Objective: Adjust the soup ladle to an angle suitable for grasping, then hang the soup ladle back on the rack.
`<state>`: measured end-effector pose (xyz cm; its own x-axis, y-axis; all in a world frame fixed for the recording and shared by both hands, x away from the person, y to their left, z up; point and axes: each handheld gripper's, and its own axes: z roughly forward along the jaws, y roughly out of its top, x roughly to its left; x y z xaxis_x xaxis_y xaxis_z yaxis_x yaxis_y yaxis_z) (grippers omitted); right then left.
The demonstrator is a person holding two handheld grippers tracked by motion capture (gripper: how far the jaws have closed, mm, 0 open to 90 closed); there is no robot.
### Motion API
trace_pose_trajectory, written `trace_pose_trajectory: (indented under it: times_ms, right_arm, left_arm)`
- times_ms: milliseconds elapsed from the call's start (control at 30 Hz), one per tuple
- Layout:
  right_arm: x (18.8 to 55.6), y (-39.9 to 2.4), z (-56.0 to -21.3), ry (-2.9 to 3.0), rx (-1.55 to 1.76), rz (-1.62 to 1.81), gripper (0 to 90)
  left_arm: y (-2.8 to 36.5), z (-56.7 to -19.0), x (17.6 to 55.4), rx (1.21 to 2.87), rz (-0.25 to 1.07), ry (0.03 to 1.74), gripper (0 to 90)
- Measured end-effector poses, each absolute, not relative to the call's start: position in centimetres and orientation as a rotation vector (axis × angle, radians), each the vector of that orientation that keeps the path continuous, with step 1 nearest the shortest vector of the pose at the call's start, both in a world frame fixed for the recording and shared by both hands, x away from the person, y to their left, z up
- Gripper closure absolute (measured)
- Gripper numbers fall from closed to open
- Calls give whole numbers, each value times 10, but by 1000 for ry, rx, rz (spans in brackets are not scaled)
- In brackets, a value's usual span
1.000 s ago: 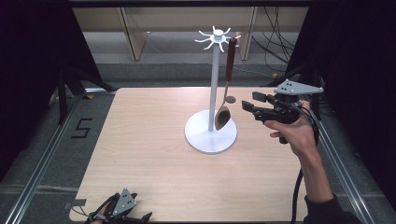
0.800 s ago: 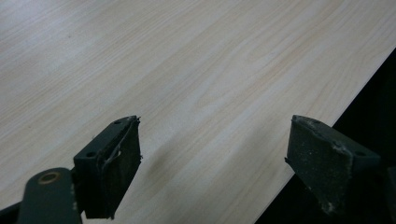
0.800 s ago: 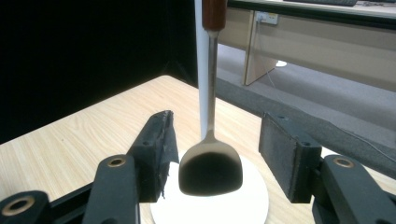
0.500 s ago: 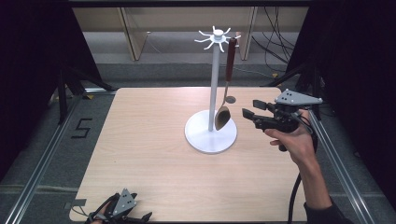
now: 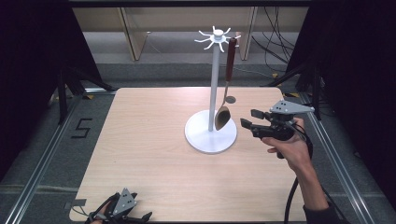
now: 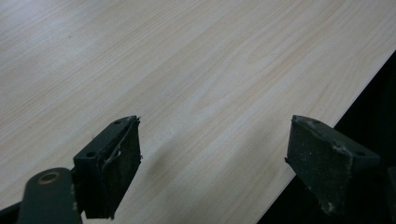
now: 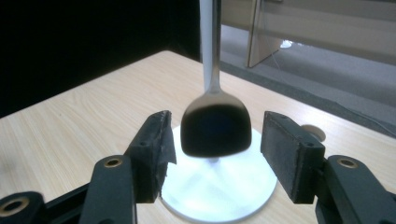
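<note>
My right tongs (image 5: 248,119) are held wide apart above the counter (image 5: 149,140), jaws pointing at the spoon (image 5: 222,116) and gripping nothing. In the right gripper view the spoon's bowl (image 7: 215,129) hangs between my two jaws but farther off, over the stand's round white base (image 7: 219,186). The spoon hangs by its brown handle from a hook at the top of the white stand (image 5: 214,84). My left tongs (image 5: 135,218) rest low at the counter's near edge, jaws spread wide and empty.
</note>
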<state>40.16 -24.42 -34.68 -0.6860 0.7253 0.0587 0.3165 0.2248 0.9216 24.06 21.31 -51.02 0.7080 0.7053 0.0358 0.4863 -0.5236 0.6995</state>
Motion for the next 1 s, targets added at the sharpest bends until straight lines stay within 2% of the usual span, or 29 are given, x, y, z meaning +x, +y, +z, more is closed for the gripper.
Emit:
trace_pose_trajectory:
  times_ms: [1000]
  right_arm:
    - [395, -242, -402, 2293, 990, 1296, 412]
  left_arm:
    - [213, -508, 239, 2236, 411, 895, 168]
